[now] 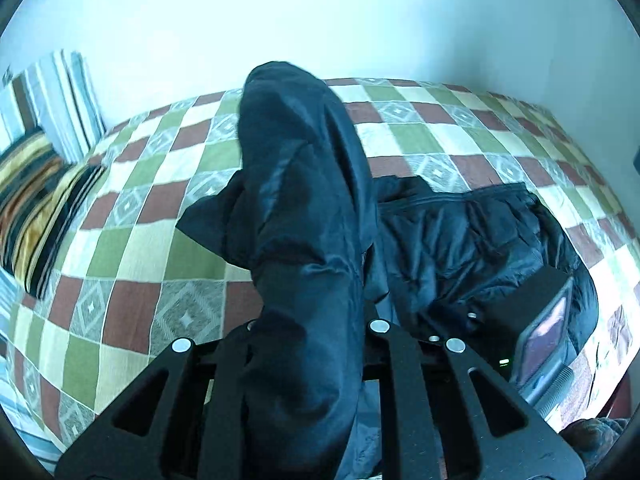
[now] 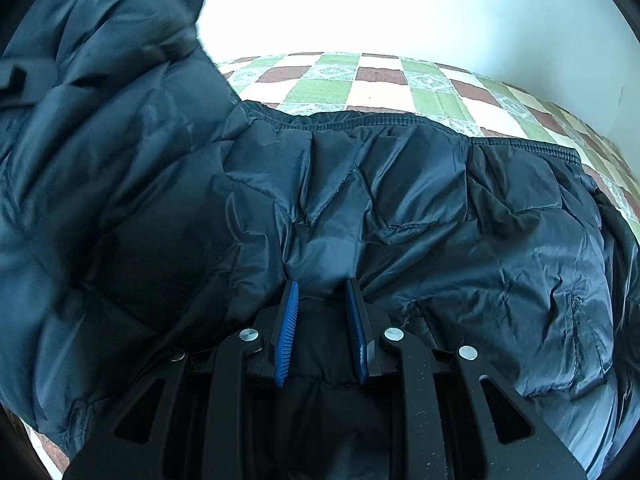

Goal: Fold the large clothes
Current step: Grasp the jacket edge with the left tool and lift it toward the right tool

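Observation:
A dark navy quilted jacket [image 2: 400, 208] lies on a checked bedspread [image 2: 328, 80]. In the left wrist view my left gripper [image 1: 308, 320] is shut on a sleeve [image 1: 296, 184] of the jacket and holds it lifted above the bed; the fabric hides the fingertips. The jacket's body [image 1: 460, 240] lies to the right on the bed. In the right wrist view my right gripper [image 2: 322, 284] presses against the jacket's body with a fold of fabric between its blue pads [image 2: 290, 320]. The lifted sleeve [image 2: 92, 120] hangs at the left.
The bed's checked cover [image 1: 140, 208] spreads left and behind. Striped pillows [image 1: 40, 184] lie at the left edge. A white wall [image 1: 320, 20] stands behind the bed. The other gripper's body with a phone screen [image 1: 548, 328] shows at the right.

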Motion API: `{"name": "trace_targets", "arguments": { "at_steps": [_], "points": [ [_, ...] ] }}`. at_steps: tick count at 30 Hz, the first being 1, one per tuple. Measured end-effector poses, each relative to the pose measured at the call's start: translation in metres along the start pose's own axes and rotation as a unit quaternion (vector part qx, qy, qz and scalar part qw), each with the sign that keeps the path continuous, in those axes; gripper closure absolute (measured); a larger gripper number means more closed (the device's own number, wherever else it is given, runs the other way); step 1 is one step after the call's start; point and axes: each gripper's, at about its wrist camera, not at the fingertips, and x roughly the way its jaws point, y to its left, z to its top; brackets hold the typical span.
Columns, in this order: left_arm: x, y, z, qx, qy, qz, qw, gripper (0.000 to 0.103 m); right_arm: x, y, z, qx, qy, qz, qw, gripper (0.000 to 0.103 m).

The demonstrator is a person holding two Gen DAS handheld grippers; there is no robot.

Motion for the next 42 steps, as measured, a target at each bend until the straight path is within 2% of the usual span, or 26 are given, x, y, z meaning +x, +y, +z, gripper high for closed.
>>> {"name": "trace_targets", "arguments": {
  "at_steps": [5,12,17,21,31,42],
  "points": [
    [-0.004,-0.037,0.004,0.033,-0.004,0.014,0.9994,0.087,-0.013,-0.009,0.0,0.012,-0.002,0.01,1.0,0.079],
    [-0.001,-0.071,0.007,0.046,-0.005,0.03,0.9985,0.087,-0.045,-0.032,-0.011,0.027,-0.019,0.017,0.999,0.079],
    [-0.002,-0.093,0.008,0.055,-0.012,0.042,0.9976,0.087,-0.072,-0.058,-0.02,0.03,-0.036,-0.006,0.999,0.078],
    [-0.002,-0.116,0.009,0.06,-0.016,0.044,0.9971,0.087,-0.09,-0.089,-0.03,0.038,-0.046,-0.047,0.997,0.077],
    [0.004,-0.198,0.005,0.102,-0.023,0.03,0.9941,0.087,-0.12,-0.172,-0.054,0.093,-0.052,-0.109,0.988,0.076],
    [0.034,-0.28,-0.011,0.14,-0.012,0.024,0.9898,0.087,-0.131,-0.231,-0.083,0.141,-0.033,-0.135,0.98,0.076]
  ]
}}
